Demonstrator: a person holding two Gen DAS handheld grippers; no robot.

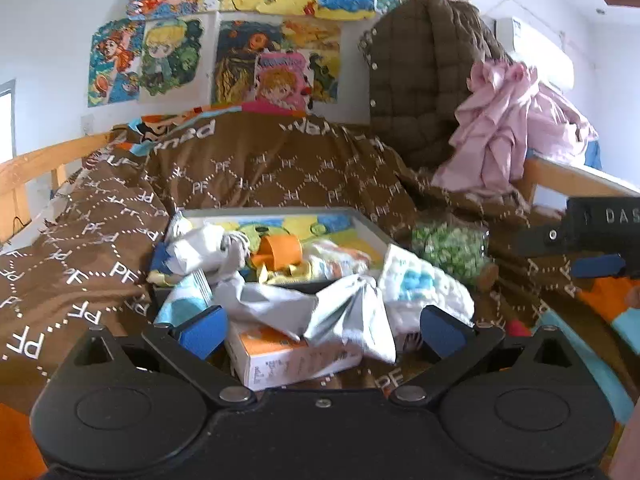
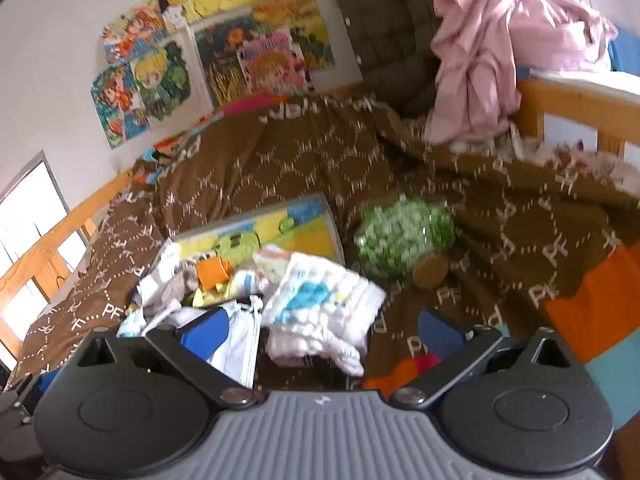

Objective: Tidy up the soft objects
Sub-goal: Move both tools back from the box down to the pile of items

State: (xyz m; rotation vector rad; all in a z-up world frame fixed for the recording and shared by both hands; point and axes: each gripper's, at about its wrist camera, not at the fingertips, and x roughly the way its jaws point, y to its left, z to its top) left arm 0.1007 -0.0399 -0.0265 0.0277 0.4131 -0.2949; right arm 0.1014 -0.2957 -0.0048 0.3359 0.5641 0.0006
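Observation:
A pile of soft things lies on a brown quilt (image 1: 256,168). A white quilted cloth with a blue print (image 1: 420,284) leans on the right of the pile; it also shows in the right wrist view (image 2: 320,304). Crumpled white-grey bags (image 1: 320,312) lie in front. My left gripper (image 1: 320,332) is open, its blue pads either side of the bags and an orange-white box (image 1: 280,354). My right gripper (image 2: 320,334) is open just above the quilted cloth, holding nothing. It appears at the left view's right edge (image 1: 592,240).
A shallow tray with a colourful picture (image 1: 360,220) holds an orange cup (image 1: 280,250) and packets. A green-filled jar (image 1: 452,246) lies right of it. A pink garment (image 1: 504,128) and a dark quilted jacket (image 1: 416,72) hang on the wooden bed rail (image 1: 568,176).

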